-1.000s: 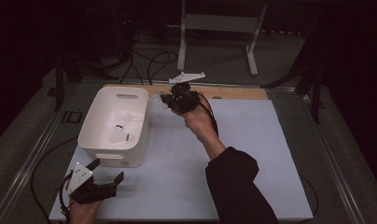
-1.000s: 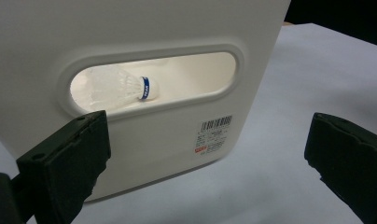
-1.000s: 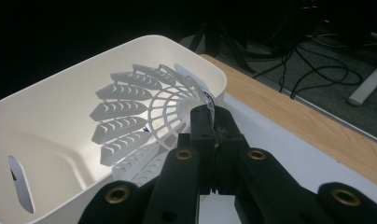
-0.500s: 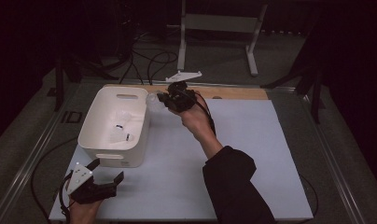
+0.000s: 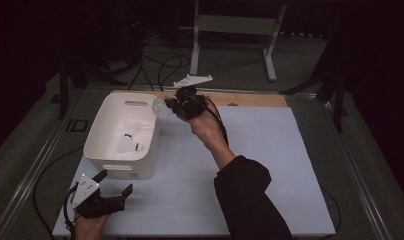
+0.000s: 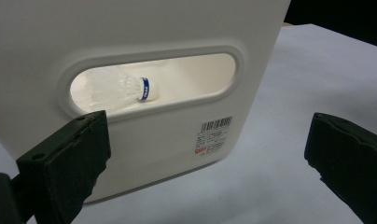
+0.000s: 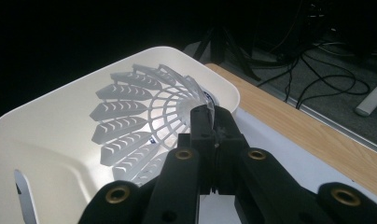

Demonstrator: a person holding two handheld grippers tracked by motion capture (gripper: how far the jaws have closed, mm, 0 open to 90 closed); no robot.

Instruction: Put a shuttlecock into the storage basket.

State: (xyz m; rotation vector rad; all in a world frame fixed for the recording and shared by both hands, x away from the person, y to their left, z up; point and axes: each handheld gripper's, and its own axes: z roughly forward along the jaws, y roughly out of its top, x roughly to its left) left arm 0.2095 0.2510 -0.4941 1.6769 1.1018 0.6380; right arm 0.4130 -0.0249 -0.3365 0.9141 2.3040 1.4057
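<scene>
- The shuttlecock (image 7: 144,119) is pinched at its skirt edge in the right tongs (image 5: 176,106), held above the far right corner of the white tub (image 5: 102,130).
- The right tongs are clenched on it.
- More shuttlecocks (image 5: 127,135) lie in the tub below those tongs.
- The left tongs (image 5: 112,185) stand released, empty, just before the tub's handle slot (image 6: 151,84).
- Under both lies the table (image 5: 270,165).
</scene>
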